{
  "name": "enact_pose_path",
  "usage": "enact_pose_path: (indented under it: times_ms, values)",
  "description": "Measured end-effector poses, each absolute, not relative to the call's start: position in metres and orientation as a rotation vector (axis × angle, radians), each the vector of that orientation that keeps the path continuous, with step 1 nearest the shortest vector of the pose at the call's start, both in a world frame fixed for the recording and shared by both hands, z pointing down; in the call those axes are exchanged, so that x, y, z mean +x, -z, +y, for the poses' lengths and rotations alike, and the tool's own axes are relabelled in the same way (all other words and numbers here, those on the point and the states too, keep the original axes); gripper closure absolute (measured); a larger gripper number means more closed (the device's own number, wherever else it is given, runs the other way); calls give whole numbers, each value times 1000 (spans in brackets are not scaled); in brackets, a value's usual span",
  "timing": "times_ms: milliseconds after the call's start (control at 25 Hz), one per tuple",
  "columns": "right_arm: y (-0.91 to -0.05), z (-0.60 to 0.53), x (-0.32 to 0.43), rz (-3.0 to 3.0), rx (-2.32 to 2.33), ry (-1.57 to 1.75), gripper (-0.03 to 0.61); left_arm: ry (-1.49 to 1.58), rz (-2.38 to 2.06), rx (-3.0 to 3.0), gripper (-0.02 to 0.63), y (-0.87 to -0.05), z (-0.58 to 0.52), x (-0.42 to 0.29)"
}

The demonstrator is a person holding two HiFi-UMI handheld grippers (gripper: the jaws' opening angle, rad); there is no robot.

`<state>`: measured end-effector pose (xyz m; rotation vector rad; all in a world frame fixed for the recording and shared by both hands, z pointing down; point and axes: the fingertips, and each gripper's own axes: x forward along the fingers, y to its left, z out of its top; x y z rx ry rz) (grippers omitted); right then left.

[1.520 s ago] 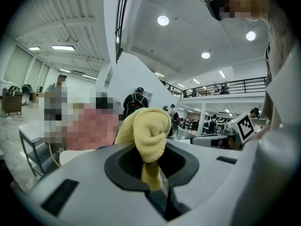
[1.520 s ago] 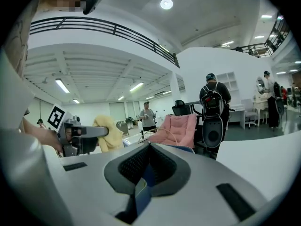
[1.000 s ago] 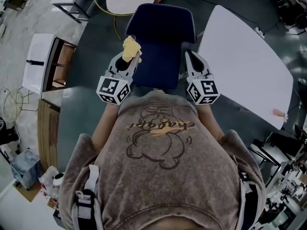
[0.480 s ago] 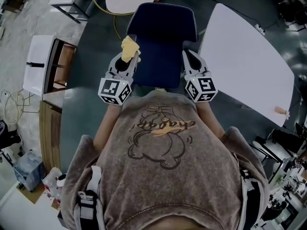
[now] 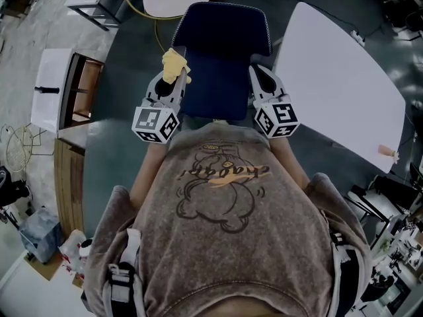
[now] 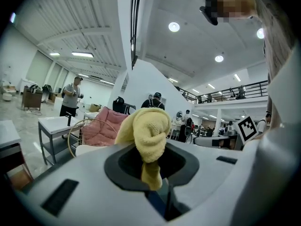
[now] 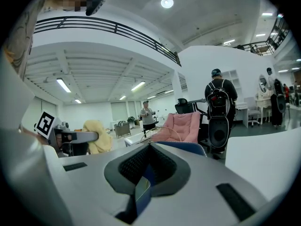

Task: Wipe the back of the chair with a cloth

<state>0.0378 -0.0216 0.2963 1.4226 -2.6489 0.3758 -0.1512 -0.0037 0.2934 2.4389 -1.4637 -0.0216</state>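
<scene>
The person stands just behind the blue chair (image 5: 223, 41) with a gripper on either side of its back. The left gripper (image 5: 170, 78) is clamped on the yellow cloth (image 5: 174, 63). The cloth is pinched low down between the tips, and most of it bulges up and out past them in a crumpled knob. That knob sits right at the left edge of the chair's back. From above I can't tell whether it presses on the fabric or only hangs beside it.

The right gripper (image 5: 258, 76) is at the opposite, right edge of the chair back, level with the left one. Its jaws are drawn together at the tips and I can see nothing held between them; only a strip of blue shows through the slit beneath. A white counter (image 5: 344, 91) stands close by on the right of the chair.
</scene>
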Motion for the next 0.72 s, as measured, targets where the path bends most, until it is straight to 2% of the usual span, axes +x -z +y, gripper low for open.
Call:
enact_pose_path:
  times_ms: [720]
  values:
    - [-300, -28, 35, -2673, 1378, -404, 554, 43, -1491, 2362, 549, -300, -7, -154]
